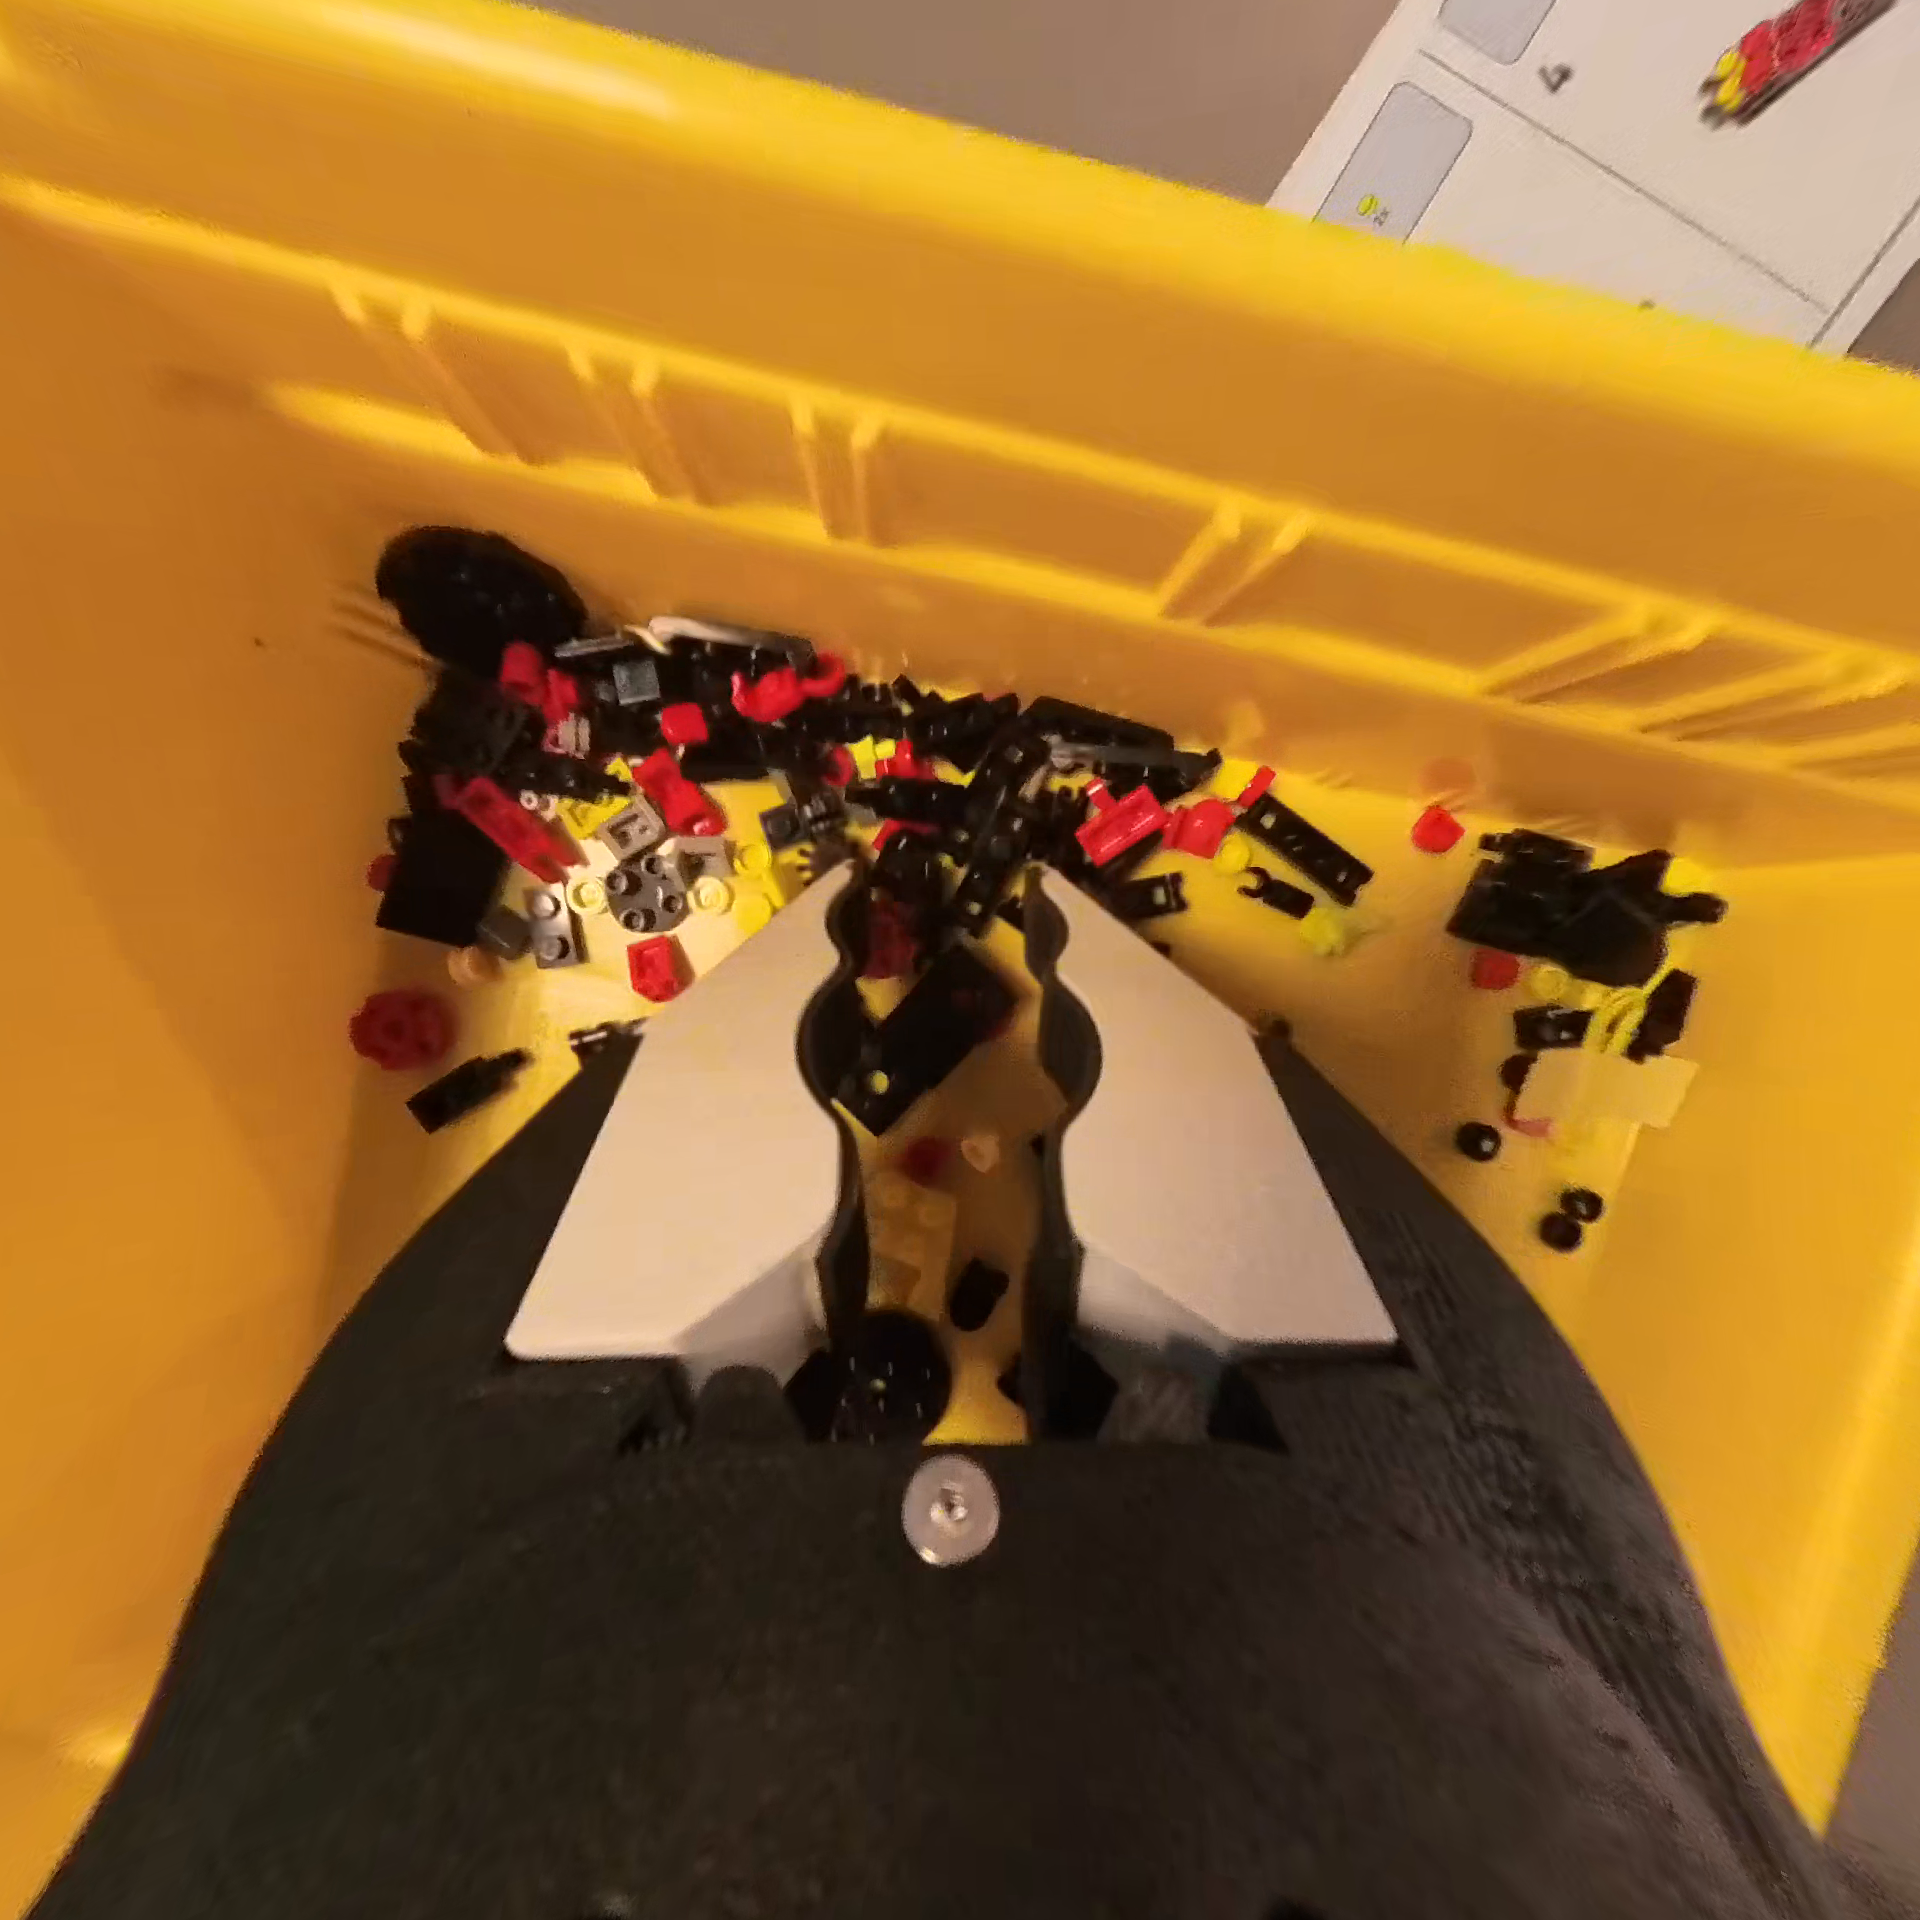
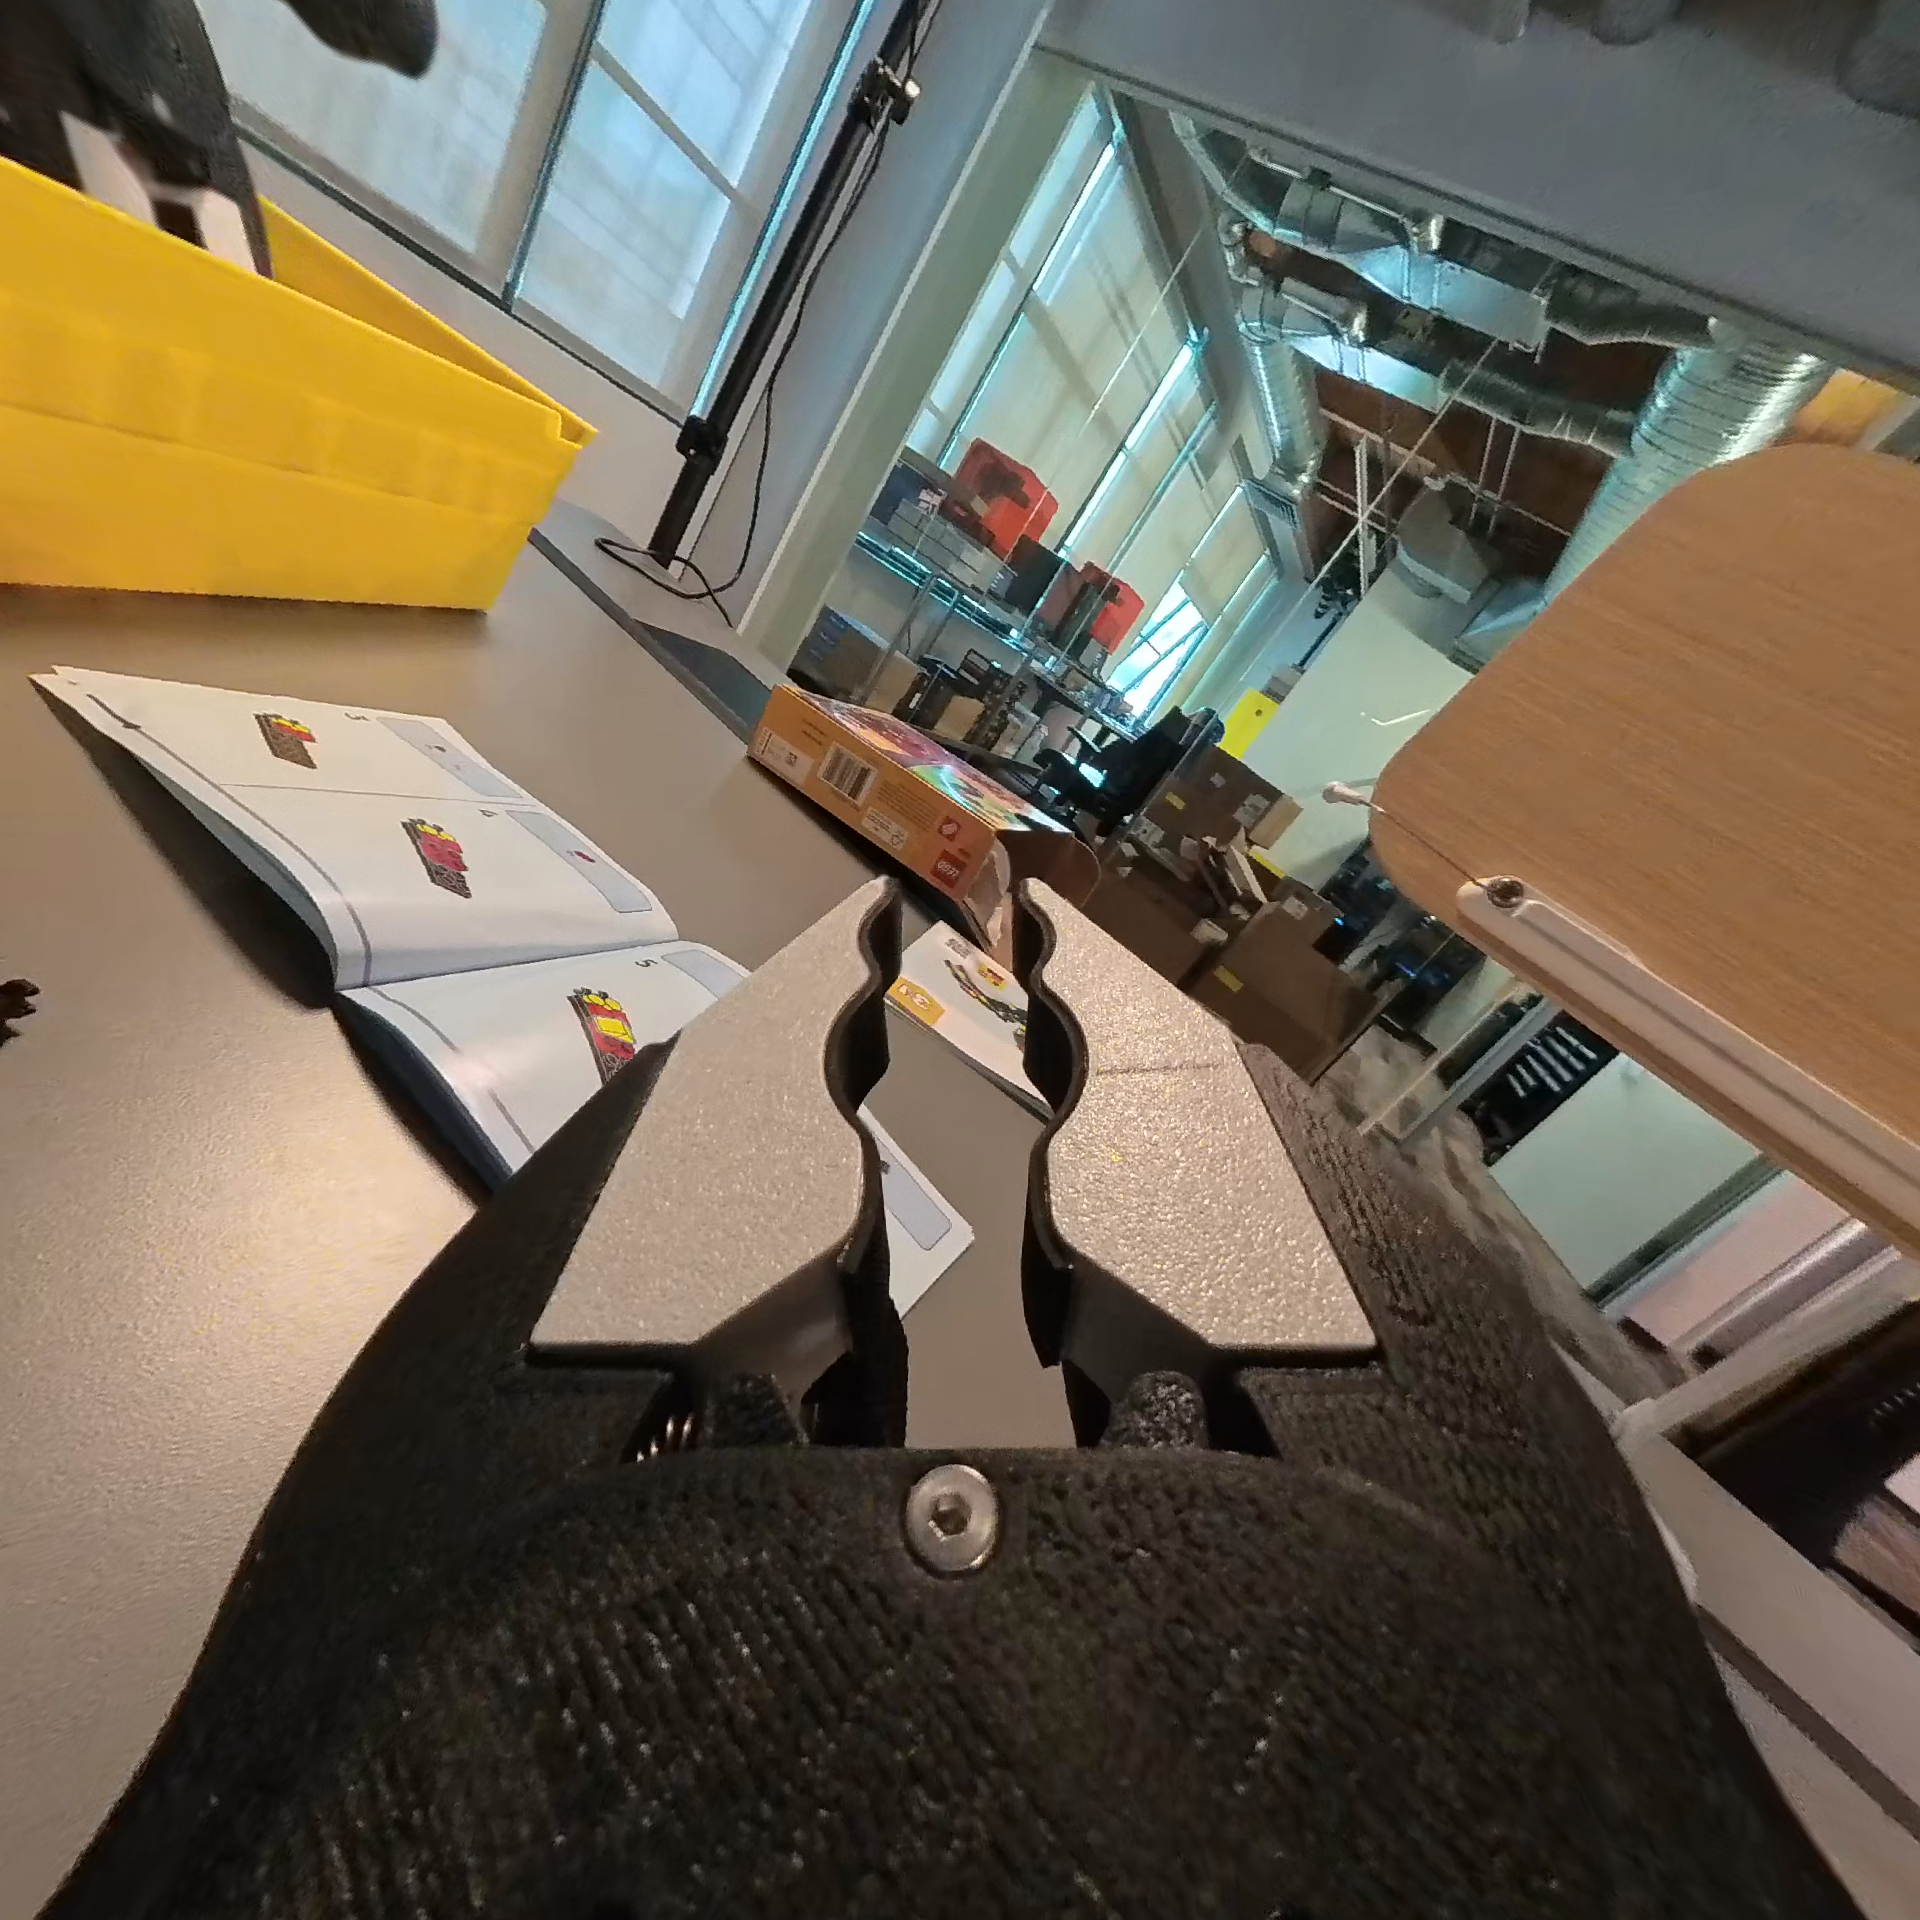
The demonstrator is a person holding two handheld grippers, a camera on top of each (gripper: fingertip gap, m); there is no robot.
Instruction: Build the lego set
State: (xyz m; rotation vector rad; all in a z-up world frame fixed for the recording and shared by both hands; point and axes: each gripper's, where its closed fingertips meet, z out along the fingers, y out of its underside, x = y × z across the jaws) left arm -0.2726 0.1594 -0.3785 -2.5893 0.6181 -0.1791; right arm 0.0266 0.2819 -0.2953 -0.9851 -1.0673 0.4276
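In the left wrist view, the left gripper (image 1: 940, 894) is seen reaching down into a yellow bin (image 1: 935, 343). Its two pale fingers are parted, with a gap between them, and nothing is clamped between them. Beneath and beyond the fingertips, a loose pile of lego pieces (image 1: 831, 769) is spread across the bin floor, mostly black and red, with some yellow and grey ones mixed in. A flat black plate (image 1: 914, 1023) is seen through the gap between the fingers, lying on the bin floor. A smaller cluster of black parts (image 1: 1569, 909) is scattered toward the right side of the bin. Beyond the bin's far wall, a corner of the instruction booklet (image 1: 1621, 156) is visible.

In the right wrist view, the right gripper (image 2: 954, 904) is held low over a dark grey table (image 2: 208, 1195), tilted. Its fingers are also parted and nothing is held. The open instruction booklet (image 2: 416, 831) lies on the table ahead of it, partly hidden by the left finger. An orange lego box (image 2: 883, 790) rests farther along the table. The yellow bin (image 2: 239, 468) stands at the upper left, well apart from the gripper.
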